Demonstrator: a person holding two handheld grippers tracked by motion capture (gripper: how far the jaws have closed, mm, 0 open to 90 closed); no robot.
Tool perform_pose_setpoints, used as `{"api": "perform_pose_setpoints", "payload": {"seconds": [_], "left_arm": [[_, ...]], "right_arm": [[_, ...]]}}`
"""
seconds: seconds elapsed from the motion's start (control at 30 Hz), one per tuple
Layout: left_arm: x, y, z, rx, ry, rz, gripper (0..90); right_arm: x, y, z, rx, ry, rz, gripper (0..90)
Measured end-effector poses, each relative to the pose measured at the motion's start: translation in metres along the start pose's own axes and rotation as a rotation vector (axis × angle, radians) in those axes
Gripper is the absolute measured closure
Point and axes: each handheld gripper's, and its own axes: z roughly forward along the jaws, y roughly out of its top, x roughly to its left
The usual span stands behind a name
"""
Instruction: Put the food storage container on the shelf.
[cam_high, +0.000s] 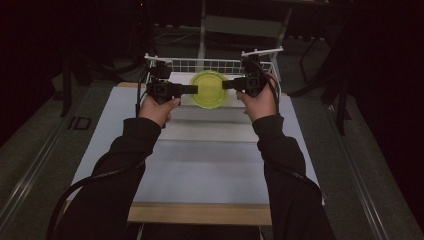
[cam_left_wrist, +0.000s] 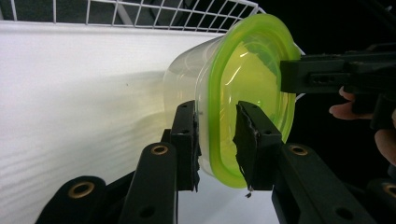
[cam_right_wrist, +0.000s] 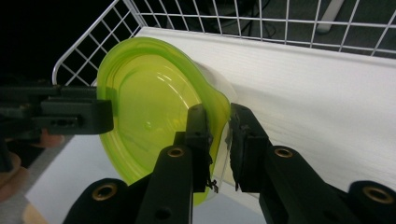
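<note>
A clear plastic container with a lime-green lid is held above the far end of the bench, just in front of a white wire basket. It is gripped from both sides at once. The left gripper straddles the lid's rim with its jaws a little apart; one pad lies against the clear wall under the rim and the other against the lid's face, though whether the pads press firmly there cannot be told with certainty. The right gripper is closed on the opposite edge of the rim, the green lip and the clear wall being pinched between its jaws.

The two-sided hold is probably chosen because the container is wide and light: a grip on one edge alone would let it tip, whereas opposed grips keep it level. In both gripper views the container appears on its side, which is judged to come from the turned cameras. The position beside the basket suggests that a transfer between basket and bench is in hand.
</note>
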Motion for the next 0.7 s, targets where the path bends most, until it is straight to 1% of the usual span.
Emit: {"api": "perform_pose_setpoints", "payload": {"seconds": [0.03,0.07,0.1,0.17,0.2,0.23,0.27,0.3,0.33,0.4,0.43,0.47,0.5,0.57,0.6,0.63,0.67,0.7], "left_arm": [[0.0,0.001,0.001,-0.003,0.006,-0.003,69.1],[0.0,0.001,0.001,-0.003,0.006,-0.003,66.8],[0.001,0.003,0.004,0.007,0.013,0.003,66.8],[0.001,0.003,0.005,0.005,0.021,0.0,64.7],[0.0,0.004,0.008,0.002,0.016,-0.007,64.7],[0.0,0.004,0.008,0.002,0.016,-0.007,62.8],[0.0,0.004,0.01,-0.002,0.016,-0.01,58.8],[-0.001,0.004,0.013,-0.009,0.022,-0.011,55.1],[-0.001,0.004,0.013,-0.009,0.022,-0.011,54.4],[0.001,0.005,0.015,-0.022,0.045,-0.008,53.5],[0.004,0.005,0.017,-0.031,0.059,-0.014,46.2],[0.004,0.005,0.017,-0.031,0.059,-0.014,43.4],[0.005,0.005,0.017,-0.04,0.072,-0.022,42.9],[0.007,0.007,0.015,-0.052,0.087,-0.039,42.8],[0.006,0.007,0.014,-0.054,0.1,-0.027,39.2],[0.005,0.007,0.012,-0.068,0.119,-0.011,39.2],[0.004,0.007,0.01,-0.077,0.124,0.001,39.2],[0.004,0.007,0.007,-0.084,0.122,-0.002,37.8]], "right_arm": [[-0.002,0.002,0.001,0.009,0.001,0.011,78.1],[-0.003,0.004,0.002,0.016,-0.001,0.012,77.0],[-0.003,0.006,0.004,0.017,-0.004,0.01,71.2],[-0.004,0.009,0.007,0.031,-0.009,0.009,63.3],[-0.005,0.009,0.008,0.015,-0.015,0.007,60.3],[-0.005,0.009,0.008,0.015,-0.015,0.007,60.3],[-0.007,0.01,0.008,-0.011,-0.006,0.016,55.8],[-0.008,0.01,0.009,-0.017,0.0,0.024,53.0],[-0.008,0.01,0.009,-0.017,0.0,0.024,53.0],[-0.012,0.009,0.011,-0.011,0.003,0.043,51.6],[-0.013,0.007,0.01,-0.02,0.007,0.052,50.2],[-0.013,0.007,0.01,-0.02,0.007,0.052,50.2],[-0.014,0.004,0.01,-0.024,0.024,0.059,48.6],[-0.013,0.003,0.009,-0.028,0.021,0.055,48.5],[-0.011,0.0,0.009,-0.023,0.033,0.045,46.9],[-0.011,0.0,0.009,-0.023,0.033,0.045,46.9],[-0.01,-0.002,0.008,-0.03,0.038,0.039,46.6],[-0.005,-0.005,0.006,-0.027,0.038,0.016,45.7]]}}
